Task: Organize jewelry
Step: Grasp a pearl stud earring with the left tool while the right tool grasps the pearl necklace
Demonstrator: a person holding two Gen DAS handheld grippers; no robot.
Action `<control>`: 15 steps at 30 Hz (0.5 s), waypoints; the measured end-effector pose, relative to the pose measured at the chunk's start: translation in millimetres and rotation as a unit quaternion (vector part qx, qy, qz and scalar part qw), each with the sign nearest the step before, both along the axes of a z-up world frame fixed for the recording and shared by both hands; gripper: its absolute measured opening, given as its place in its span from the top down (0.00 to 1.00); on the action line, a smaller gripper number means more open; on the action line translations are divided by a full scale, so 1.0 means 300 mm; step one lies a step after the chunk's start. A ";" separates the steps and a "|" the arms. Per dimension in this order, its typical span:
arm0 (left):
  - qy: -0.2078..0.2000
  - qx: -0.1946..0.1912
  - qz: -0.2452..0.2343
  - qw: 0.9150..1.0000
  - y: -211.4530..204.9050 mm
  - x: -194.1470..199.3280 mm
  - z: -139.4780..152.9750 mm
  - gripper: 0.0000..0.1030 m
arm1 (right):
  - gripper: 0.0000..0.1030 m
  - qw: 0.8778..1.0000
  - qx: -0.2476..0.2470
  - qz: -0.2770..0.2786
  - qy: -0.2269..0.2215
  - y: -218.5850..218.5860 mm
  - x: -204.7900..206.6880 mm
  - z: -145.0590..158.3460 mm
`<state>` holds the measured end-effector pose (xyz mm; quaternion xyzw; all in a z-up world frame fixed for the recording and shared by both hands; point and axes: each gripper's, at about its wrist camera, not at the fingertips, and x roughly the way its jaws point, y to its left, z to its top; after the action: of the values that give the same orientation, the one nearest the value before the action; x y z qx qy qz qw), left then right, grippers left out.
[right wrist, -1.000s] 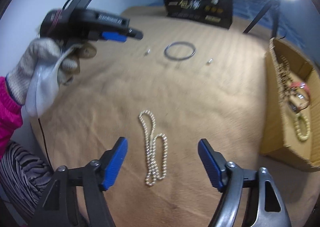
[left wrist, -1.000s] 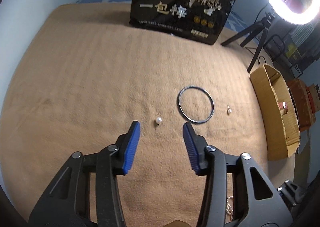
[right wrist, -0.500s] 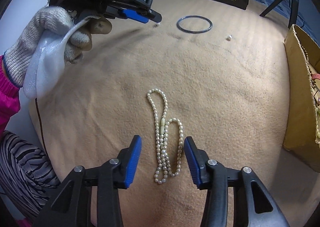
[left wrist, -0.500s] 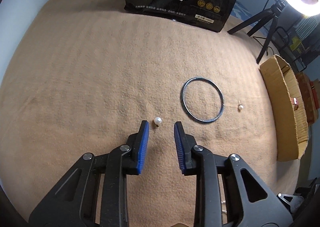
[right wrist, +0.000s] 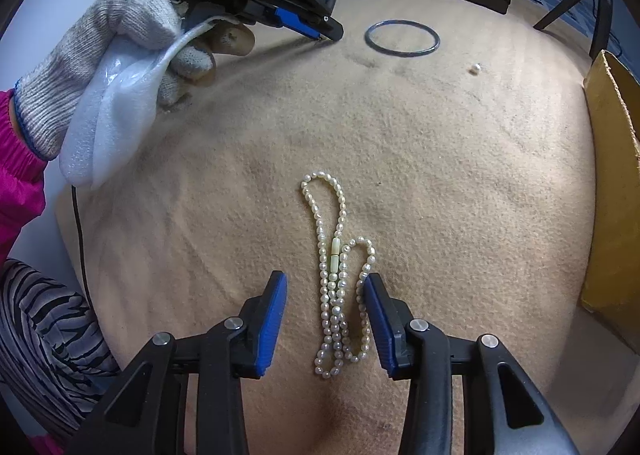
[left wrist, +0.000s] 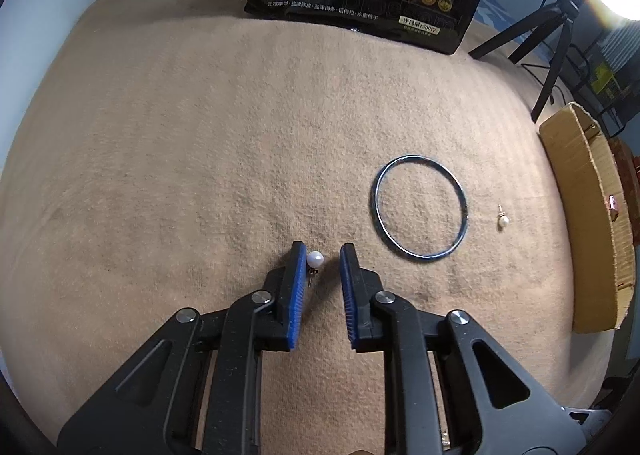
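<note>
The left gripper [left wrist: 323,255] has just been closing around the near pearl earring [left wrist: 315,258], not pinching yet. The right gripper [right wrist: 325,287] has narrowed too, spread around the pearl necklace [right wrist: 335,275]. Both grabs look close.

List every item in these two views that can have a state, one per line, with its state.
Left claw: jaws just closing, gap remains, near pearl earring between them, touching one pad.
Right claw: jaws just closing, astride pearl necklace, not yet pinching.
Pearl necklace: lying looped on blanket.
Bangle: lying flat.
Far pearl earring: lying loose.
Cardboard box: open.
</note>
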<state>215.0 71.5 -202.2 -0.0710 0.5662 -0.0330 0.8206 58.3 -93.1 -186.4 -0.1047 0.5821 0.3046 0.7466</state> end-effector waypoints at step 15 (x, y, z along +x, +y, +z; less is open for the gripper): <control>-0.002 0.011 0.000 1.000 -0.007 0.011 -0.016 0.93 | 0.88 1.000 -0.004 -0.017 0.004 -0.024 0.047 -0.010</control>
<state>218.2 69.5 -207.0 -0.0619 0.5650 -0.0272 0.8223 72.3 -100.2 -189.3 -0.0970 0.5885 0.2900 0.7485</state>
